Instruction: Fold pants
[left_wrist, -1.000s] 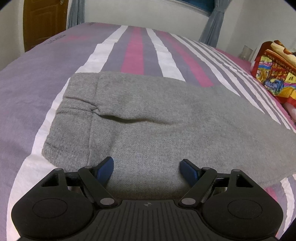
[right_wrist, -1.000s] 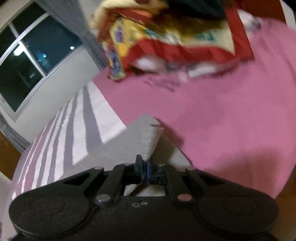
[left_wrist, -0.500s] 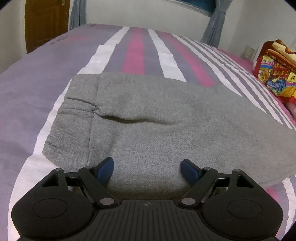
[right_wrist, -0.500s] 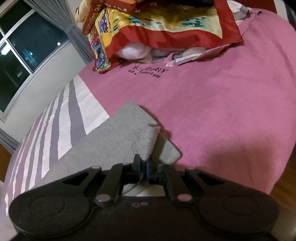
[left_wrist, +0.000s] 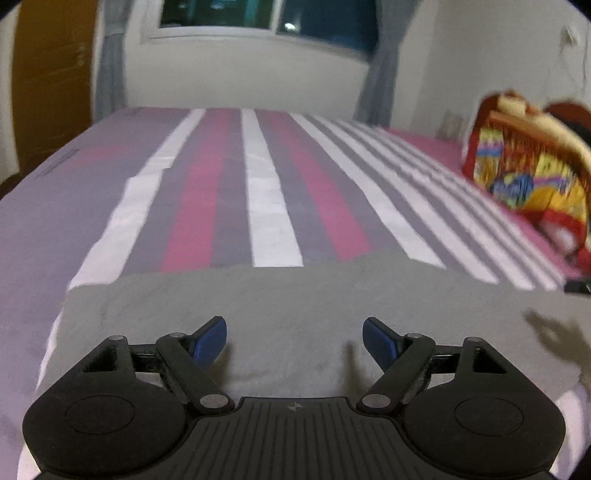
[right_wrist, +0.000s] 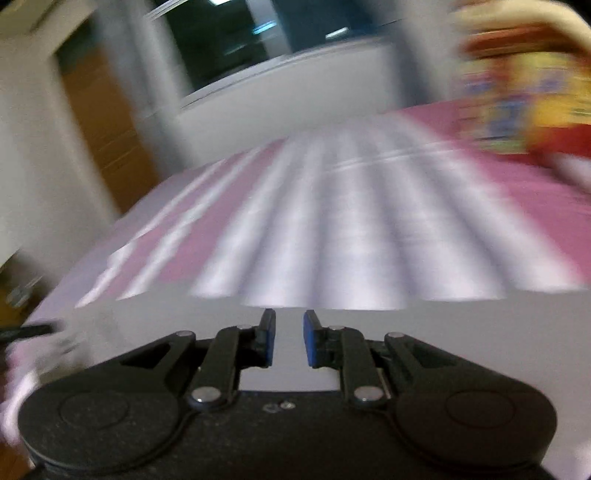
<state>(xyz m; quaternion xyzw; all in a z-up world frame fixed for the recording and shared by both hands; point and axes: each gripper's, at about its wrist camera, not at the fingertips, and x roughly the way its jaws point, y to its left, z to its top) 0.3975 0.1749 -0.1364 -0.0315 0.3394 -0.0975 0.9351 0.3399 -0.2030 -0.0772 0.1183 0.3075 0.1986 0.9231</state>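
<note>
The grey pants (left_wrist: 295, 302) lie flat across the near part of the striped bed (left_wrist: 273, 192). My left gripper (left_wrist: 295, 341) hovers over their near edge, wide open, blue fingertips (left_wrist: 210, 339) apart and nothing between them. In the blurred right wrist view, my right gripper (right_wrist: 290, 339) hangs over the same grey pants (right_wrist: 424, 332). Its jaws are opening, a narrow gap shows between the pads (right_wrist: 312, 341), and no cloth is in it.
A colourful folded blanket (left_wrist: 528, 173) sits on the pink sheet at the right, also blurred in the right wrist view as a blanket (right_wrist: 535, 92). A window (left_wrist: 266, 14), grey curtains and a brown door (left_wrist: 51, 85) stand beyond the bed.
The right gripper let go of the pants' hem, swung fast and rolled to face the window, jaws parting. The left gripper drew back and up, so the pants sit lower in view.
</note>
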